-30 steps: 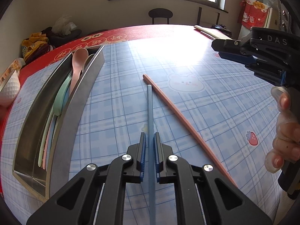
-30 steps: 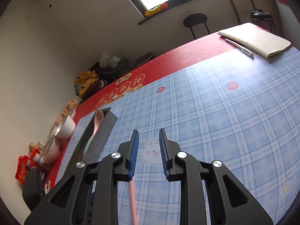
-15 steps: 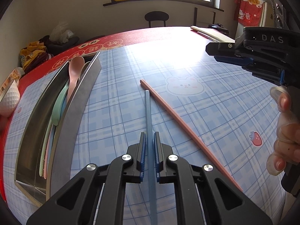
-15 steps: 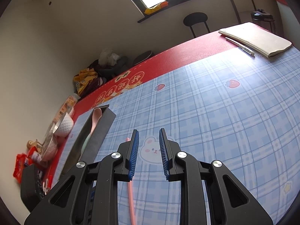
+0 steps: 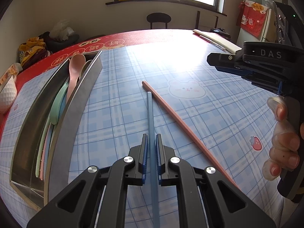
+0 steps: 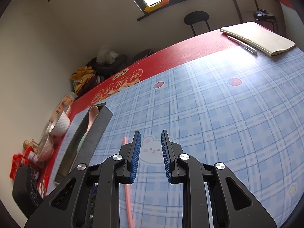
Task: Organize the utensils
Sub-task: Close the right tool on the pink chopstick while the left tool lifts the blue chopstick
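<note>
Blue checked tablecloth (image 5: pixel 209 117), window behind. Left gripper (image 5: pixel 151 152) pinching blue chopstick (image 5: pixel 150 114). Pink chopstick (image 5: pixel 182 125) flat alongside. Right gripper (image 6: pixel 151 155) spread, empty. Metal tray (image 5: pixel 76 114) with spoons (image 5: pixel 74 76) at left.

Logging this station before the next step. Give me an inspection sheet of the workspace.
Surface: blue plaid tablecloth with bear and strawberry prints over a red printed mat.
Job's things: long steel tray holding pastel spoons; pink chopstick lying on the cloth; blue chopstick.
Clutter: white dimpled bowl, cream notebook, silver pen, snack packets.
Grippers: left gripper shut on the blue chopstick; right gripper open, empty.
Cables: nothing seen.
Surroundings: window, black stool.
</note>
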The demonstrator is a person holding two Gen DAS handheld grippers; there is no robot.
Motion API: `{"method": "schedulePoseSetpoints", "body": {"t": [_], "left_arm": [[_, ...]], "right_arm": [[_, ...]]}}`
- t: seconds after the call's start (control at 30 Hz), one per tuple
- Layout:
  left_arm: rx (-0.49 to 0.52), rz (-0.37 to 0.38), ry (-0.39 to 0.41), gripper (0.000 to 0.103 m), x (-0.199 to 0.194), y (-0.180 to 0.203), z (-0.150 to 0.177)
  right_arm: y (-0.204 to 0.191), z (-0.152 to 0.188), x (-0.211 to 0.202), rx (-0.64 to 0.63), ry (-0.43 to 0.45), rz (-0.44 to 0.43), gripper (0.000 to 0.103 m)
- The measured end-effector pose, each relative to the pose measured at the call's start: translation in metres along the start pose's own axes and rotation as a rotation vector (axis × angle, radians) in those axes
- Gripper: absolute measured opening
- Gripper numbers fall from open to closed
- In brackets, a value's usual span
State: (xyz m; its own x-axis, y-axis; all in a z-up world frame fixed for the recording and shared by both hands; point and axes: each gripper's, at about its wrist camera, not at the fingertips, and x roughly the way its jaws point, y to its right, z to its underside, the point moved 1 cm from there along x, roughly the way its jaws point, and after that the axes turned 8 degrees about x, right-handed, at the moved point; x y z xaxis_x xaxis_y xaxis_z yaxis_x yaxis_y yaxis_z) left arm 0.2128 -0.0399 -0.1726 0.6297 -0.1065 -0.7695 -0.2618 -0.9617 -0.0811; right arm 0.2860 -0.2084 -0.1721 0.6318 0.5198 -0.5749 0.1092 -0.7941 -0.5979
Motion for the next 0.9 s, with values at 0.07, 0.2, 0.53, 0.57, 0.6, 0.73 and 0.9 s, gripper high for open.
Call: {"method": "schedulePoseSetpoints", "body": {"t": [0.07, 0.2, 0.53, 0.57, 0.6, 0.73, 0.9], "left_arm": [[-0.015, 0.020, 0.004, 0.007, 0.000, -0.004, 0.000], [-0.052, 0.046, 0.015, 0.006, -0.001, -0.011, 0.002], [-0.148, 0.120, 0.131, 0.006, -0.019, -0.030, 0.008], [-0.147, 0.120, 0.140, 0.006, -0.021, -0.030, 0.008], [-0.147, 0.118, 0.150, 0.006, -0.023, -0.029, 0.007], [-0.169, 0.127, 0.181, 0.006, -0.029, -0.032, 0.009], [-0.194, 0.133, 0.229, 0.006, -0.040, -0.036, 0.012]], "right_arm": [[0.000, 0.000, 0.001, -0.002, -0.002, 0.002, 0.023], [-0.001, 0.001, 0.001, -0.008, -0.007, 0.000, 0.023], [-0.017, 0.012, 0.009, -0.087, -0.044, 0.003, 0.023], [-0.019, 0.013, 0.010, -0.103, -0.049, 0.007, 0.023], [-0.022, 0.015, 0.011, -0.121, -0.051, 0.017, 0.023], [-0.033, 0.019, 0.009, -0.207, -0.024, 0.045, 0.023], [-0.038, 0.027, 0.020, -0.276, -0.054, 0.080, 0.023]]}}
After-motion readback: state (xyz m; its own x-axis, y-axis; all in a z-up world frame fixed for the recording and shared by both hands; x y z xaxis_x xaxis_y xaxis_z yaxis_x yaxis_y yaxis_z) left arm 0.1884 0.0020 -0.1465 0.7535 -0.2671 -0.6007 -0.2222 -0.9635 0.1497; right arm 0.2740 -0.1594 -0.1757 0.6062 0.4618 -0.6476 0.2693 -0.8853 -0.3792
